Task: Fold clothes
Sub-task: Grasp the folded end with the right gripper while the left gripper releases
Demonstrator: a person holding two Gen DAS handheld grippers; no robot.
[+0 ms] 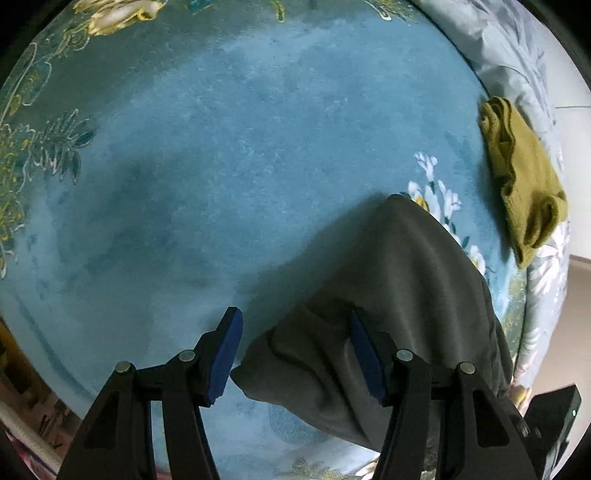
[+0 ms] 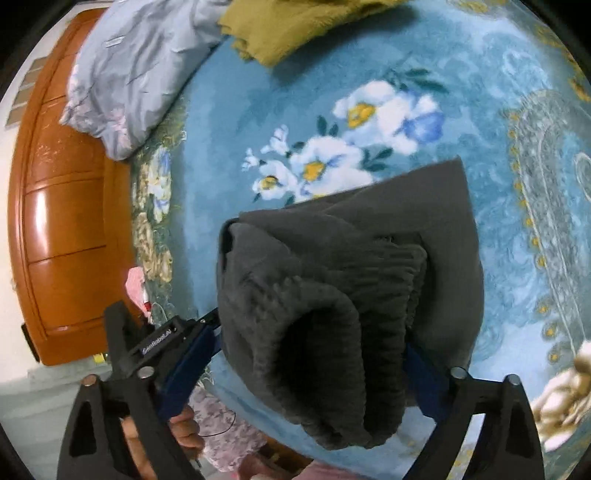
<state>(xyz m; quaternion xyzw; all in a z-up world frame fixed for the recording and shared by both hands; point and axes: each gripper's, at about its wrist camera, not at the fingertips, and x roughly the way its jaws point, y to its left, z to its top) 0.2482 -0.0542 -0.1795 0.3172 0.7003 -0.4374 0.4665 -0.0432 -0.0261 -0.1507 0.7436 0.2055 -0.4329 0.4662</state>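
A dark grey garment (image 1: pixel 399 295) lies folded on the blue floral blanket (image 1: pixel 221 147). My left gripper (image 1: pixel 295 354) is open, its blue pads (image 1: pixel 227 354) apart, with a grey fold lying between them and over the right finger. In the right wrist view the grey garment (image 2: pixel 332 288) is bunched thick between the fingers of my right gripper (image 2: pixel 314 354); the jaws stand wide around the bundle and its ribbed hem. The left gripper (image 2: pixel 155 343) shows beside it at the lower left, with a hand below.
An olive-green garment (image 1: pixel 521 181) lies folded at the right on the pale grey floral quilt (image 1: pixel 517 48); both show at the top of the right wrist view (image 2: pixel 288 26). An orange wooden headboard (image 2: pixel 62 221) stands at the bed's edge.
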